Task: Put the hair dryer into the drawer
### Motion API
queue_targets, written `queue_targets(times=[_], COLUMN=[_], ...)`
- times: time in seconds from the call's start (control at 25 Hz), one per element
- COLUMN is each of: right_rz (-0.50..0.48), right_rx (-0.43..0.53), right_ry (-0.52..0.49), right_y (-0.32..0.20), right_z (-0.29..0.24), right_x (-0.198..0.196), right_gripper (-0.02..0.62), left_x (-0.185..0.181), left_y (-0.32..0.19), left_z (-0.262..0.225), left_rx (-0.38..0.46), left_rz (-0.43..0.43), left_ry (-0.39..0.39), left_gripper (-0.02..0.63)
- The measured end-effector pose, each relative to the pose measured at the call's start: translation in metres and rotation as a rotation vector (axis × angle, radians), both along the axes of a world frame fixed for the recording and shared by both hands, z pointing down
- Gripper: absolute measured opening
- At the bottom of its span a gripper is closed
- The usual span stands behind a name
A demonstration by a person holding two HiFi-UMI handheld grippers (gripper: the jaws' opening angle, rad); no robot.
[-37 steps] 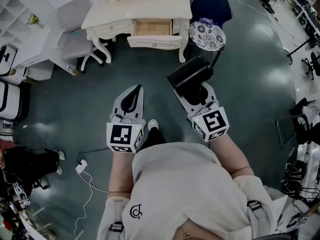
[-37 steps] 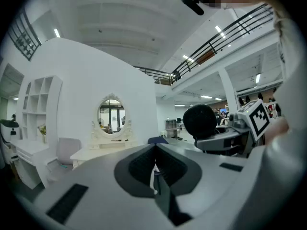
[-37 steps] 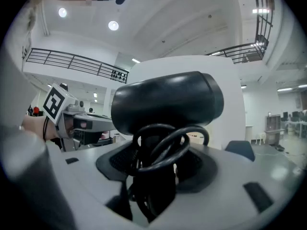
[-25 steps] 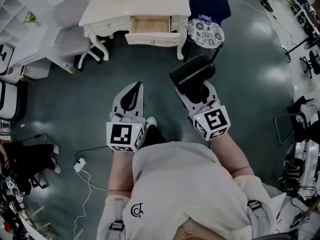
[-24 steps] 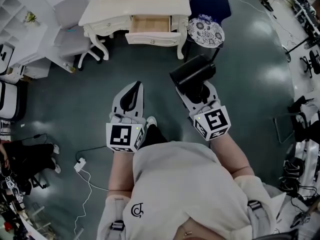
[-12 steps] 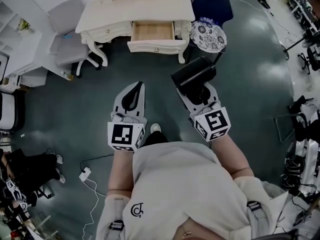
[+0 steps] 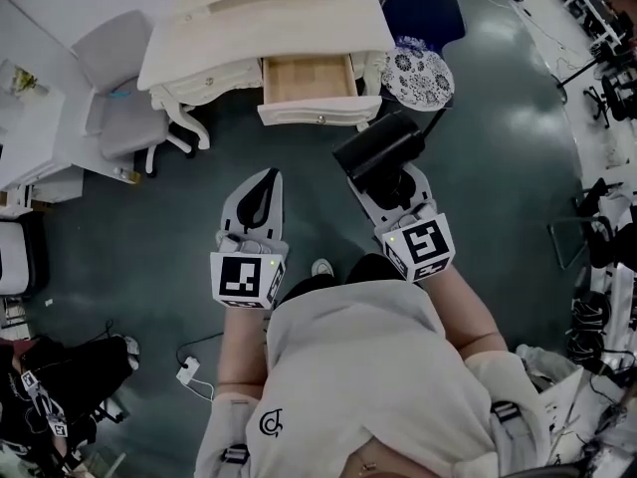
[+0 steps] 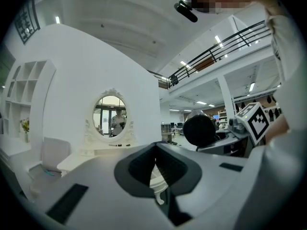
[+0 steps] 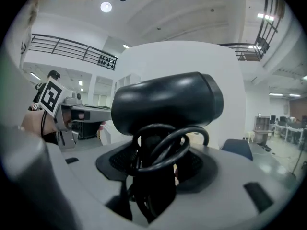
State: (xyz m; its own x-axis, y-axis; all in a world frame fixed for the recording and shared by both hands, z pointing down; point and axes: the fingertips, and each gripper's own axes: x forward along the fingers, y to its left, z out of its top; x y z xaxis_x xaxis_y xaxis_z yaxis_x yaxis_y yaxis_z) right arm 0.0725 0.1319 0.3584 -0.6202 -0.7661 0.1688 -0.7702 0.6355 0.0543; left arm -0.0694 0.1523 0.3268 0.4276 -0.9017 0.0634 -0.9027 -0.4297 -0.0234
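**Hair dryer** (image 7: 378, 147): black, with its cord (image 9: 163, 150) looped round the handle. Your right gripper (image 7: 393, 182) pinches that handle, and the barrel sits crosswise above the jaws.

**Left gripper** (image 7: 267, 179): jaws pressed together with nothing between them. It sits at 9 o'clock of the right one.

**Drawer** (image 7: 307, 80): pulled out of the white dressing table (image 7: 199, 38), wooden bottom showing. It lies at 11 o'clock of the dryer, well apart across the floor.

**Step in hand, as I judge it:** the carry; the drawer is not yet reached.

**Next move calls for:** closing on the table, then lowering the dryer over the drawer front. Mind the patterned stool (image 7: 418, 73) at 1 o'clock.
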Motion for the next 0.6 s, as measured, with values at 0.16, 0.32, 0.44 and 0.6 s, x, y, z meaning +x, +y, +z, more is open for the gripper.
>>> queue_targets(times=[0.16,0.32,0.44,0.6], right_rz=[-0.006,-0.016,-0.049,-0.098], right_rx=[-0.037,-0.058,-0.061,-0.059], right_ry=[-0.019,-0.038,-0.041,-0.038], right_y=[-0.029,-0.068,-0.104,-0.16], right_z=[0.01,0.02,0.026,0.029], right_x=[-0.011,-0.015,-0.017,-0.014], right_gripper=[0.25,0.25,0.25,0.25], left_x=[-0.004,-0.012,-0.015,-0.006], left_y=[-0.025,-0.058,-0.09,-0.14], left_z=[0.004,0.016,0.023,0.025], left_rx=[-0.001,-0.026,-0.032,-0.033], left_rz=[0.007,-0.029,-0.07,-0.097], left_ry=[-0.009,-0.013,-0.02,-0.04], left_gripper=[0.012,0.012,0.012,0.012])
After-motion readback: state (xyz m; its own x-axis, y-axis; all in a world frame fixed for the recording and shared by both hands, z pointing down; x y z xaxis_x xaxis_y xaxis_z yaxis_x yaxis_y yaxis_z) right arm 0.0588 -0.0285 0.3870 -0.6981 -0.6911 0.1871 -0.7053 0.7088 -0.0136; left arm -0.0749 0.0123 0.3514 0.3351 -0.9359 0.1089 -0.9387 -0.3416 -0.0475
